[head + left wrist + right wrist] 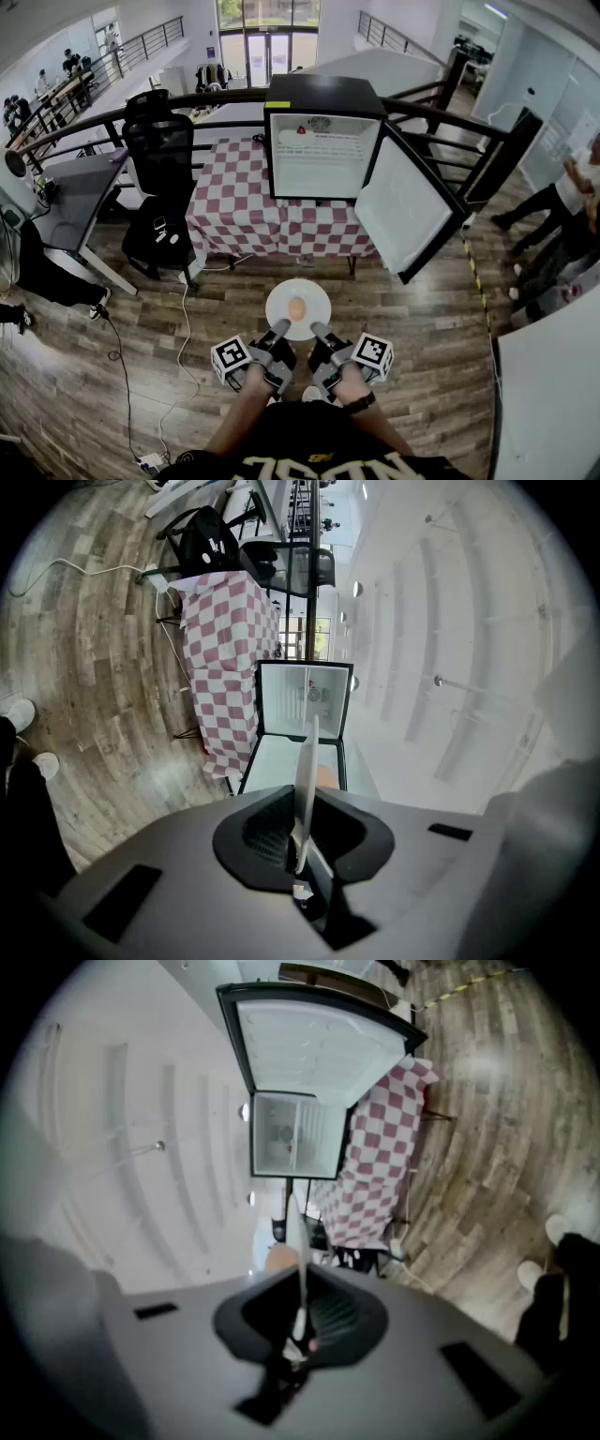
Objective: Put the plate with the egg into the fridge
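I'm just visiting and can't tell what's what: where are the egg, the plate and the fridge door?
egg [297, 308], head view, middle of its top.
plate [317, 296], head view, bare white part right of the egg.
fridge door [405, 208], head view, white inner panel.

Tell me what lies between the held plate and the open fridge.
Head view: between the plate and the fridge lies wooden floor, then the checkered tablecloth hanging below the fridge. Nothing else stands there.
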{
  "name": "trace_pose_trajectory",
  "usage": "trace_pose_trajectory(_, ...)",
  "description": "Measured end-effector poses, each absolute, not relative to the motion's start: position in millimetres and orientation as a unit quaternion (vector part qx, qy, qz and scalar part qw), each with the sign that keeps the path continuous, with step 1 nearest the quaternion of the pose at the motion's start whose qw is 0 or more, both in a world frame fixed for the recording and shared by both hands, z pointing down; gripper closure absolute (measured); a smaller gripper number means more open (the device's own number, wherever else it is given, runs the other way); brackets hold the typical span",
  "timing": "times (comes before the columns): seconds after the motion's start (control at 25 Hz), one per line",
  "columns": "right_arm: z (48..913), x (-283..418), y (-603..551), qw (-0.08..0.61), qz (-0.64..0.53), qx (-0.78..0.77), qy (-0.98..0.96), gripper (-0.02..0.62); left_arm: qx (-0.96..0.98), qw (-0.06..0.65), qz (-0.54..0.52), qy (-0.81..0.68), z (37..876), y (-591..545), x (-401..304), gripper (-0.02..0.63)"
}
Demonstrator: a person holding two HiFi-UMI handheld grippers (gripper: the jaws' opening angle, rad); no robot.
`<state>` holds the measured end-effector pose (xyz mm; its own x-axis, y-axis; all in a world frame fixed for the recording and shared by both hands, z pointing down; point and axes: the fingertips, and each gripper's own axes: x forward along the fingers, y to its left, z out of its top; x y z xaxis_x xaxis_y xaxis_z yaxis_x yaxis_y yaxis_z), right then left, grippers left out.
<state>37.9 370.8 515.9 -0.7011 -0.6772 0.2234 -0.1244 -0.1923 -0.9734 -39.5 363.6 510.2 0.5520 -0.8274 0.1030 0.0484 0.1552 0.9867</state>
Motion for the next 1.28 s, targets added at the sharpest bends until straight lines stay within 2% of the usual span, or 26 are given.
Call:
trace_pose_trajectory(0.64,517.6,97.8,352.6,0.208,-0.700,-0.325,0.600,0.566,0.582,0.667,-0.303,-0.353,511.1,343.9,21.7,0.558)
trace_pose_trajectory(0.96,533.1,101.3,353.6,0.201,-0.717,-0.318,0.586,0.566,0.587,0.657,-0.286,-0.378,526.3,345.0,24.7,0.560)
trace_pose_trajectory(1.16,547.6,99.0,338.5,0.192,-0.723,-0.324,0.579,0.568,0.644,0.620,-0.224,-0.389,537.4,327.0,21.0,0.558)
trace_pose_trajectory(1.28,557.2,93.6,318.3,0.198,-0.730,-0.327,0.567,0.568,0.640,0.622,-0.218,-0.394,544.9,304.2,14.3,0.558)
